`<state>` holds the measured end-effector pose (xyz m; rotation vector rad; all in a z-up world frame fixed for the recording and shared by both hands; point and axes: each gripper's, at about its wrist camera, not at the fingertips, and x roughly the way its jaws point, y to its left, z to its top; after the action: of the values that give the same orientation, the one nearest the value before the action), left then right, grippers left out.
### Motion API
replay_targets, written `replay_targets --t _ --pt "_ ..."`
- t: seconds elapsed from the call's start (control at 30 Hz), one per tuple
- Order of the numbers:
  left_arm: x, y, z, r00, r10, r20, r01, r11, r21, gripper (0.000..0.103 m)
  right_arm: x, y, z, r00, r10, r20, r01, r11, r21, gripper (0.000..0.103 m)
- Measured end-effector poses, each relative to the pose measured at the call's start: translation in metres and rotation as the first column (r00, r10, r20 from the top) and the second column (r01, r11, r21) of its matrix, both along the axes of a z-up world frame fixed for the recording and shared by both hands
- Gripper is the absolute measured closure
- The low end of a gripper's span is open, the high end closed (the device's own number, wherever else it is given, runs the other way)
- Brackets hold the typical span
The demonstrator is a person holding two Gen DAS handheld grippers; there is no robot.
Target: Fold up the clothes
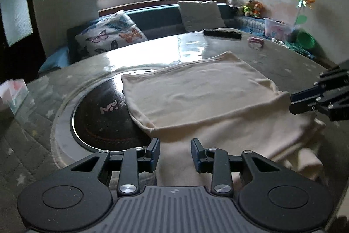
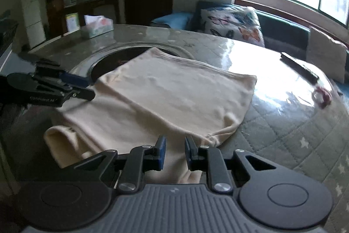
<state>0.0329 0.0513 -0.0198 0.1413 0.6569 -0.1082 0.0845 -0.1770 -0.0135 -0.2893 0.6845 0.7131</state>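
Lying across the middle of the round table point(image 1: 283, 67), a cream garment point(image 1: 196, 93) is folded over on itself, its upper layer a smooth, nearly square panel with a hemmed edge. Part of that panel overhangs the dark glass cooktop point(image 1: 100, 115) sunk into the table's centre. The lower layer runs toward the near edge, where a loose sleeve-like fold point(image 2: 63, 137) bunches up. Soft ripples cross the cloth; otherwise it is flat.

The left gripper point(image 1: 175, 153) hovers low over the near part of the garment, jaws partly apart with cloth beneath them, not pinched. The right gripper point(image 2: 175, 151) sits over the garment's corner nearer the table's edge, jaws narrowly parted, gripping nothing visible.

A tissue box point(image 2: 97, 25), a dark remote point(image 1: 222, 33) and a pink hair tie point(image 1: 256, 42) lie toward the table's edges.
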Motion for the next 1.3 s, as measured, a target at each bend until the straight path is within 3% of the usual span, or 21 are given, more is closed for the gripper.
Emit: replay_targets --t 0.17,0.23,0.4,0.57,0.7,0.83,0.87,0.93,1.07,1.2,1.3 --pt "-0.034 -0.001 0.004 0.997 -0.076 -0.007 0.076 0.994 0.074 0.066 -0.017 -0.005 -0.011 0.999 0.034 0.005 -0.034 0.998 -0.061 0.085" --pt "-0.047 -0.004 0.003 0.993 -0.113 -0.015 0.114 0.987 0.115 0.060 -0.021 -0.009 -0.005 1.000 0.028 0.006 -0.028 0.999 -0.046 0.085" --pt "-0.069 -0.020 -0.008 0.976 -0.216 -0.034 0.218 0.950 0.223 0.049 -0.023 -0.010 -0.007 0.998 0.055 -0.004 -0.055 0.996 -0.068 0.084" --pt "-0.069 -0.038 -0.018 0.957 -0.291 -0.001 0.280 0.919 0.279 0.048 -0.029 -0.014 -0.001 0.998 0.058 0.010 -0.057 0.996 -0.064 0.084" --pt "-0.061 -0.046 -0.022 0.944 -0.330 0.022 0.312 0.910 0.272 0.051 -0.038 -0.018 0.007 0.997 0.078 0.018 -0.076 0.994 -0.081 0.080" --pt "-0.053 -0.044 -0.018 0.937 -0.349 0.030 0.334 0.916 0.221 0.083 -0.052 -0.021 0.008 0.990 0.141 0.021 -0.138 0.984 -0.116 0.067" --pt "-0.049 -0.042 -0.016 0.938 -0.346 0.032 0.334 0.922 0.198 0.087 -0.055 -0.020 0.008 0.987 0.160 0.021 -0.156 0.980 -0.123 0.066" --pt "-0.040 -0.038 -0.009 0.942 -0.332 0.040 0.322 0.933 0.160 0.091 -0.061 -0.020 0.007 0.979 0.200 0.026 -0.195 0.972 -0.132 0.049" --pt "-0.017 -0.030 0.003 0.953 -0.300 0.045 0.296 0.952 0.080 0.093 -0.066 -0.010 0.005 0.961 0.270 0.063 -0.260 0.955 -0.140 0.047" --pt "0.004 -0.026 0.007 0.957 -0.287 0.045 0.284 0.957 0.054 0.094 -0.054 0.003 -0.004 0.955 0.288 0.071 -0.277 0.951 -0.135 0.047" --pt "0.013 -0.023 0.006 0.960 -0.279 0.032 0.278 0.960 0.034 0.093 -0.039 0.010 -0.010 0.961 0.273 0.039 -0.267 0.957 -0.114 0.060"
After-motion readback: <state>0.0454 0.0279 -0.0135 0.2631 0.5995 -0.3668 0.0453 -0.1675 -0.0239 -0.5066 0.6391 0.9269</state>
